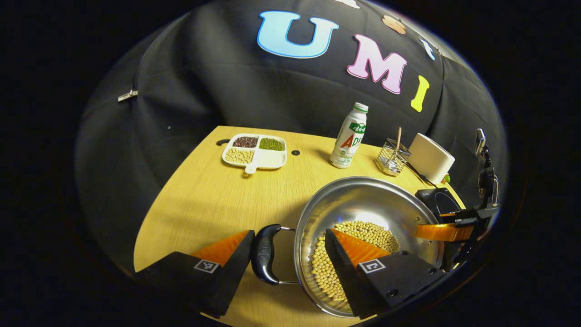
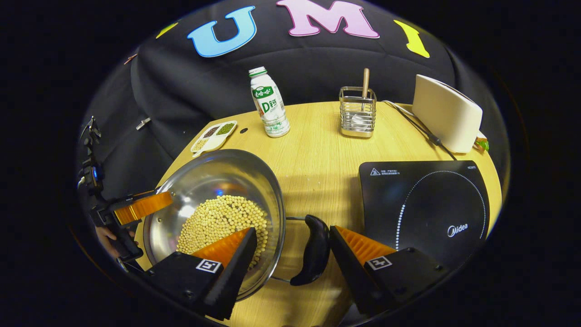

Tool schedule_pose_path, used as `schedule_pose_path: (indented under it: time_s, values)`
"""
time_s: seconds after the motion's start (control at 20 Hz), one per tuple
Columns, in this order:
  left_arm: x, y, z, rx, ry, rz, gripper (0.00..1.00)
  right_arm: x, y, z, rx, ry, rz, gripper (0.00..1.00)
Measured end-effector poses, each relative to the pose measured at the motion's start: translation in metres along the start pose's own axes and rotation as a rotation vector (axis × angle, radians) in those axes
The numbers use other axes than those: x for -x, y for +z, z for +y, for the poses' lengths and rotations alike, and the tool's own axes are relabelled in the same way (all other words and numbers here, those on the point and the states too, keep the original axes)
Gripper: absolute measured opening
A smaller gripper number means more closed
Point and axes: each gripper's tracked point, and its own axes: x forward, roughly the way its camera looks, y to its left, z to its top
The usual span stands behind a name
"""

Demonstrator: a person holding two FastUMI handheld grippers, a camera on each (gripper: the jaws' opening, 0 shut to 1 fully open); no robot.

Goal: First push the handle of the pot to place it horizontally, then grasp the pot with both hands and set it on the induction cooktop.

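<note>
The pot [image 2: 213, 213], a shiny steel pan half filled with pale soybeans [image 2: 222, 222], stands on the wooden table [image 2: 317, 150] to the left of the induction cooktop [image 2: 424, 204], not yet on it. Both of its black side handles lie flat, so the pushing step seems done and the two-handed grasp is being prepared. The right gripper [image 2: 290, 254] has its fingers apart, one inside the rim over the beans and the other outside the right handle [image 2: 313, 250], so that rim and handle sit between them. The left gripper [image 1: 288, 256] does the same on the opposite side around the left handle [image 1: 265, 259], also spread and not yet pressing. This symmetric placing probably serves to lift the pot level, because the loose beans would slide if it tilted. At the back stand a bottle [image 2: 268, 102], a wire basket [image 2: 357, 111], a white appliance [image 2: 447, 113] and a divided dish [image 2: 213, 135], away from the path to the cooktop.
</note>
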Motion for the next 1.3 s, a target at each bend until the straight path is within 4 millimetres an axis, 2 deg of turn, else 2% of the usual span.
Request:
schedule_pose_path:
  time_s: [0.15, 0.3, 0.4, 0.45, 0.5, 0.55, 0.6, 0.7, 0.75, 0.8, 0.95, 1.0, 1.05, 1.15, 1.3]
  values:
    - [-0.013, -0.008, 0.008, -0.004, 0.004, 0.028, 0.95, -0.009, -0.005, 0.005, -0.005, 0.012, 0.021, 0.99]
    - [-0.018, -0.016, 0.011, -0.008, 0.001, 0.065, 0.94, -0.015, -0.005, 0.006, -0.004, -0.004, 0.014, 0.99]
    - [-0.022, -0.020, 0.010, -0.004, -0.007, 0.082, 0.91, -0.020, -0.009, 0.006, -0.008, -0.011, 0.026, 0.95]
    - [-0.023, -0.023, 0.010, -0.003, -0.012, 0.088, 0.86, -0.022, -0.009, 0.003, -0.004, -0.026, 0.030, 0.95]
    - [-0.023, -0.024, 0.010, -0.002, -0.014, 0.094, 0.83, -0.023, -0.009, -0.001, 0.002, -0.038, 0.028, 0.93]
    - [-0.024, -0.024, 0.009, -0.001, -0.017, 0.097, 0.75, -0.023, -0.009, -0.003, 0.004, -0.048, 0.029, 0.89]
    - [-0.025, -0.026, 0.008, 0.001, -0.021, 0.101, 0.73, -0.024, -0.008, -0.004, 0.004, -0.052, 0.028, 0.83]
    - [-0.025, -0.026, 0.011, -0.001, -0.011, 0.108, 0.67, -0.025, -0.010, -0.005, 0.010, -0.056, 0.030, 0.80]
    - [-0.025, -0.026, 0.010, 0.001, -0.010, 0.108, 0.66, -0.024, -0.009, -0.010, 0.027, -0.079, 0.028, 0.80]
    - [-0.025, -0.027, 0.011, 0.002, -0.010, 0.114, 0.66, -0.026, -0.009, -0.011, 0.029, -0.076, 0.029, 0.72]
    - [-0.022, -0.030, 0.012, 0.010, 0.000, 0.124, 0.65, -0.024, -0.009, -0.009, 0.020, -0.077, 0.033, 0.73]
    - [-0.020, -0.029, 0.013, 0.013, 0.002, 0.122, 0.64, -0.024, -0.011, -0.008, 0.012, -0.079, 0.044, 0.67]
    - [-0.019, -0.030, 0.013, 0.016, 0.005, 0.126, 0.64, -0.024, -0.012, -0.008, -0.006, -0.082, 0.049, 0.71]
    - [-0.018, -0.032, 0.014, 0.019, 0.012, 0.137, 0.63, -0.023, -0.011, -0.007, -0.038, -0.079, 0.050, 0.65]
    - [-0.011, -0.036, 0.016, 0.042, 0.019, 0.146, 0.61, -0.020, -0.014, -0.005, -0.014, -0.075, 0.053, 0.65]
